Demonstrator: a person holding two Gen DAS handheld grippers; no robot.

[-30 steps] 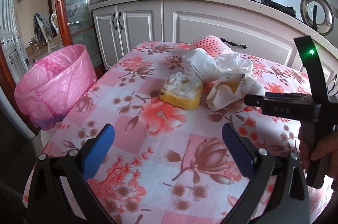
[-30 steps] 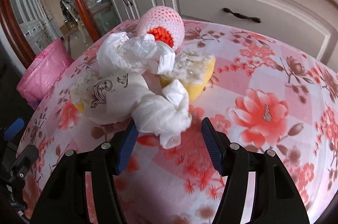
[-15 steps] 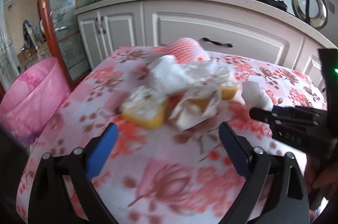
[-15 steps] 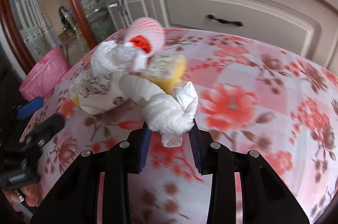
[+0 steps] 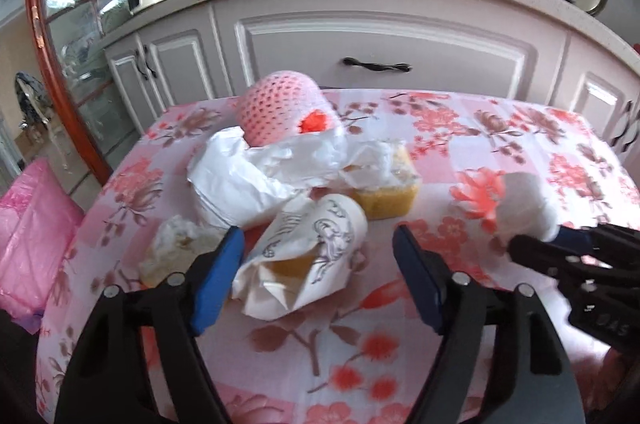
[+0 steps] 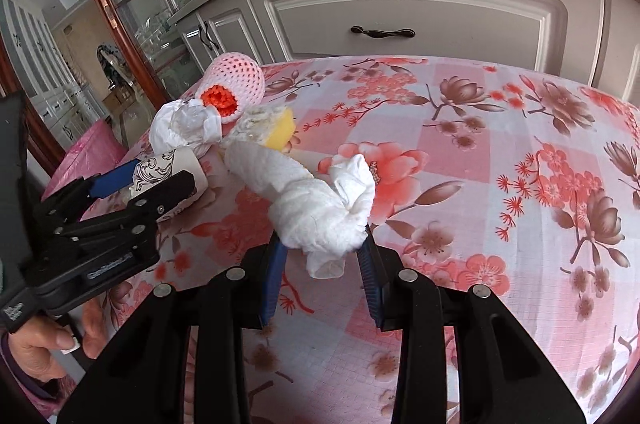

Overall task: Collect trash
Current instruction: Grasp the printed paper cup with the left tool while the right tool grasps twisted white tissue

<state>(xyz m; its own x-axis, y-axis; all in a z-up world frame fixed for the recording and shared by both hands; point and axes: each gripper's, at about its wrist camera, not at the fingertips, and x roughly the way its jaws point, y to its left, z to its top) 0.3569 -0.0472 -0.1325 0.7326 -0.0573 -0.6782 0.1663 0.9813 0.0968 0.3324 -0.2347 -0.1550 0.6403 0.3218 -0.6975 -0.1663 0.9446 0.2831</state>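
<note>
The job looks only just started. The right gripper [image 6: 322, 256] has its two blue fingers pressed on a twisted white paper towel wad [image 6: 316, 208], and it is hard to tell if the wad is fully off the pink flowery tablecloth [image 6: 500, 152].

The left gripper [image 5: 318, 272] is closing its jaws. A crumpled white paper cup with dark swirly drawings [image 5: 304, 256] sits between the fingers. One finger is right beside it, but the other is still apart from it, so it is not pinched yet.

A lot is left on the table. There is a crinkly white plastic bag [image 5: 248, 180], a yellow cake piece with white cream [image 5: 384, 184], another creamy yellow piece [image 5: 172, 252] by the left finger, and a pink netted foam fruit sleeve with an orange middle [image 5: 280, 108]. Nothing is seen going into the pink trash bag [image 5: 28, 236] yet.

The bag is cut off at the edge of the left view, so its inside is hidden. The cup hides what is in it, apart from a bit of yellow. The right gripper is blurry in the left view. Only part of a hand [image 6: 44, 348] shows.
</note>
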